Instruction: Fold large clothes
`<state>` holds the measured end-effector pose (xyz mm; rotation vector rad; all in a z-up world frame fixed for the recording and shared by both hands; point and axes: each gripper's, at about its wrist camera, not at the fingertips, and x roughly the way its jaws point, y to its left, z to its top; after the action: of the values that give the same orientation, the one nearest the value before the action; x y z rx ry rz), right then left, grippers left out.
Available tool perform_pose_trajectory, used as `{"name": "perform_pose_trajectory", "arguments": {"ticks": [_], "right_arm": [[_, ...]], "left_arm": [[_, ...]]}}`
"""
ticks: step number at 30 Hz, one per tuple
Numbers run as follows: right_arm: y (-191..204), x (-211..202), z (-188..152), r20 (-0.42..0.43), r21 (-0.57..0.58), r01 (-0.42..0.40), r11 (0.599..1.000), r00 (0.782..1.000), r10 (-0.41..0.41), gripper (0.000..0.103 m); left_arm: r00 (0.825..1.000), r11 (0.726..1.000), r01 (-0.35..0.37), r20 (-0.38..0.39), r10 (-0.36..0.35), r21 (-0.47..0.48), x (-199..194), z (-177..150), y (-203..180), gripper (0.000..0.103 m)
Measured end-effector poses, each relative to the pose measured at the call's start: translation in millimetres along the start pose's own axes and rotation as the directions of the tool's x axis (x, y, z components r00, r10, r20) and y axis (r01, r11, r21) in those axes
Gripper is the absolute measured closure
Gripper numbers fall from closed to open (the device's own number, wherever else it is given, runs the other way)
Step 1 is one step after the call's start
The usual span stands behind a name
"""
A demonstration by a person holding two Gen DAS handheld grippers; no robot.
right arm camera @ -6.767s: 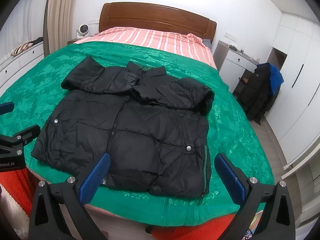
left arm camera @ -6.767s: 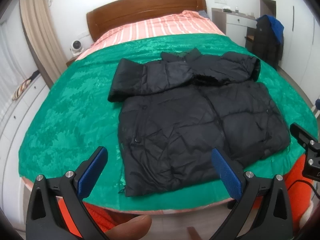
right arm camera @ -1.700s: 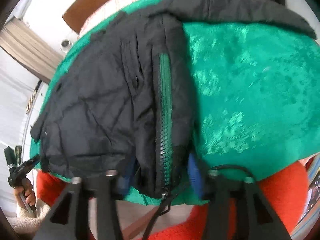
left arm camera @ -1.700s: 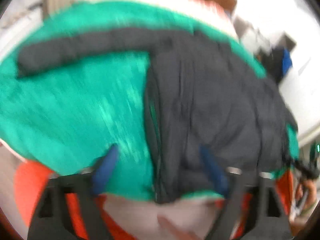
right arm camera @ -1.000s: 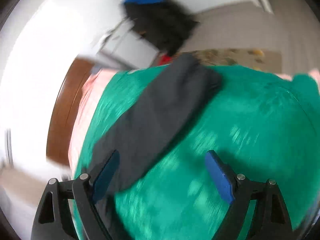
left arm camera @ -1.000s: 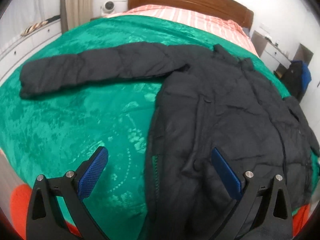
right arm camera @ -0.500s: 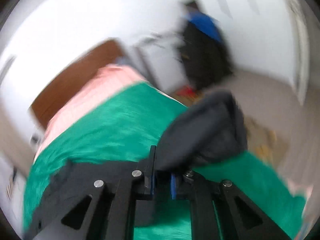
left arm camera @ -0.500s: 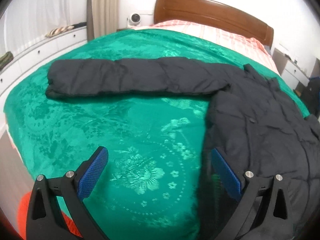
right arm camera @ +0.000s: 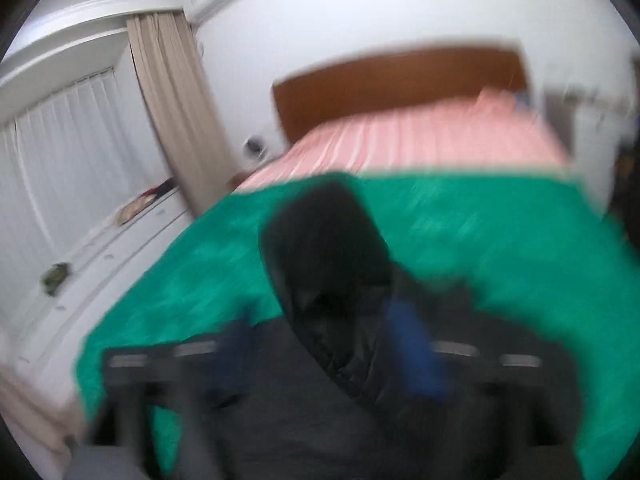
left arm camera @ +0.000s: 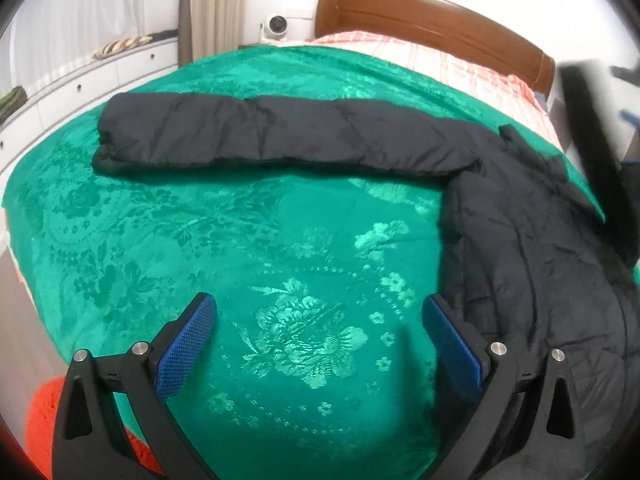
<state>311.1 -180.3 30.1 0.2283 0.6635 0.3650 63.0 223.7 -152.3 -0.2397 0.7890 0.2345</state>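
Your left gripper (left arm camera: 318, 334) hangs spread wide and empty over the green bedspread (left arm camera: 240, 248). Ahead of it the black jacket's left sleeve (left arm camera: 260, 136) lies stretched out flat, the jacket (left arm camera: 540, 264) body just to the right. Your right gripper (right arm camera: 320, 350), badly blurred, has just been opening; its jaws stand apart with the other sleeve (right arm camera: 328, 264) lying between them, probably released. You're at the sleeve-folding step; next, the left sleeve likely wants gripping near its cuff and carrying across the body.
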Motion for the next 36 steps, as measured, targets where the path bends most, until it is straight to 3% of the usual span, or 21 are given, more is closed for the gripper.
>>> {"name": "perform_pose_trajectory", "arguments": {"ticks": [3,7,12,17,19,22,24,27,31,36], "right_arm": [[14,47,-58,-0.145,0.010,-0.048,0.999,0.988,0.049,0.015],[6,54,-104,-0.246,-0.031,-0.079,0.996,0.967,0.070,0.015],[-40,6,-118,-0.238,-0.066,-0.002,0.998,0.971,-0.013,0.015],[-97,-24,-95,-0.169,-0.067,0.157,0.985,0.972,-0.166,0.015],[-134,-19,-90,-0.186,-0.024,0.254,0.967,0.949,-0.254,0.015],[-201,0,-102,-0.363,0.120,0.395,0.911,0.871,-0.330,0.017],[-226,-9,-114,-0.356,0.252,0.405,0.879,0.883,-0.305,0.018],[-212,-38,-123,-0.271,0.306,0.311,0.900,0.934,-0.231,0.018],[-153,-90,-147,-0.173,0.226,0.173,0.959,0.976,-0.135,0.018],[-72,-147,-213,-0.073,0.013,0.130,0.991,0.989,-0.129,0.017]], "left_arm": [[1.000,1.000,-0.008,-0.011,0.008,0.015,3,-2,-3,0.001],[1.000,1.000,0.002,-0.019,-0.001,0.031,6,-3,-8,0.001],[1.000,0.999,-0.001,-0.028,0.003,0.038,10,-5,-18,0.001],[0.999,0.999,-0.007,-0.038,0.009,0.041,15,-6,-20,0.001],[0.999,0.999,-0.005,-0.048,0.006,0.035,18,-6,-18,0.000],[0.998,0.999,-0.005,-0.064,0.007,0.040,21,-7,-17,0.000],[0.998,0.999,-0.006,-0.068,0.009,0.049,22,-7,-16,0.000],[0.997,0.999,-0.003,-0.073,0.006,0.048,21,-8,-14,0.000],[0.997,0.999,-0.005,-0.076,0.009,0.049,21,-8,-14,0.000],[0.994,1.000,0.029,-0.106,-0.027,0.012,18,0,-7,0.001]]}}
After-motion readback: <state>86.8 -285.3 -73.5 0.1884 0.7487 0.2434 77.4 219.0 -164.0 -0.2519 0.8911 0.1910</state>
